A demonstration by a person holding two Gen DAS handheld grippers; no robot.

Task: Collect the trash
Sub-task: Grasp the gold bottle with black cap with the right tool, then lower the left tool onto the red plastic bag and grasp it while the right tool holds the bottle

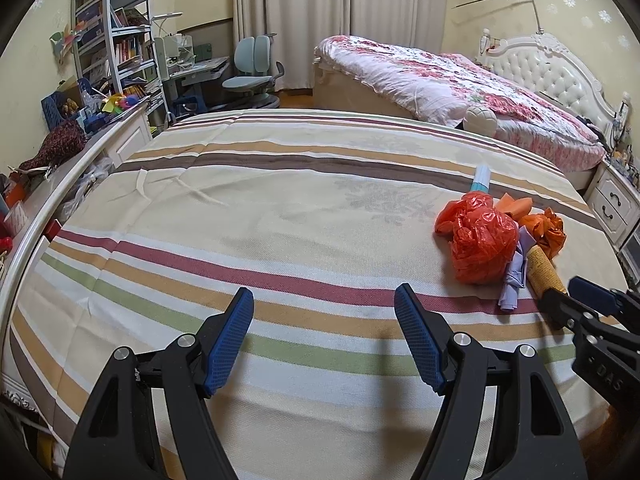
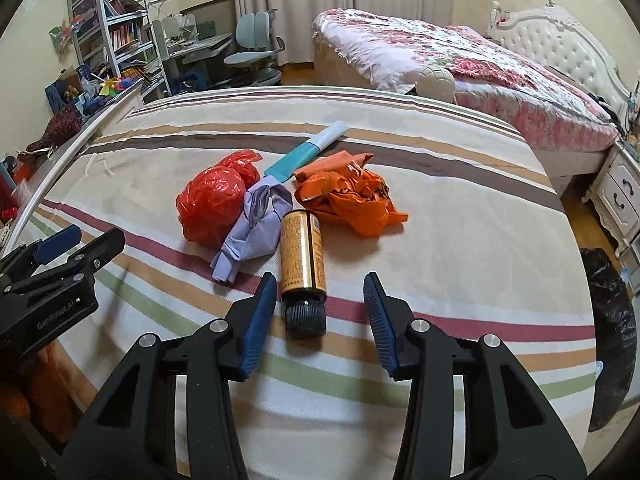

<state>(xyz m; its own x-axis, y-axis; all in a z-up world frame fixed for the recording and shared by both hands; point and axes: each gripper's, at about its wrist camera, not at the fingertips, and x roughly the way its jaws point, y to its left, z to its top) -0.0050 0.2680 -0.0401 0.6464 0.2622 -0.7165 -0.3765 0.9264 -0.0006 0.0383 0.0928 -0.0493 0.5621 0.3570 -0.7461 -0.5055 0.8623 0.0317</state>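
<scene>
A pile of trash lies on the striped bed (image 2: 440, 240): a crumpled red plastic bag (image 2: 212, 204), a lilac paper wad (image 2: 256, 224), a crumpled orange bag (image 2: 348, 196), a teal and white tube (image 2: 304, 152), and a gold bottle (image 2: 301, 256) with a black cap lying cap toward me. My right gripper (image 2: 320, 296) is open, its jaws either side of the bottle's cap end, not touching. My left gripper (image 1: 324, 312) is open and empty over bare bedding, left of the pile; the red bag (image 1: 478, 240) and the bottle (image 1: 545, 274) show at right.
A black trash bag (image 2: 612, 336) hangs at the bed's right edge. A second bed with a floral quilt (image 1: 460, 84) stands behind. A curved white rail (image 1: 48, 220), cluttered shelves (image 1: 112, 32) and a desk chair (image 1: 256, 68) are at left. A white nightstand (image 2: 624, 196) is at right.
</scene>
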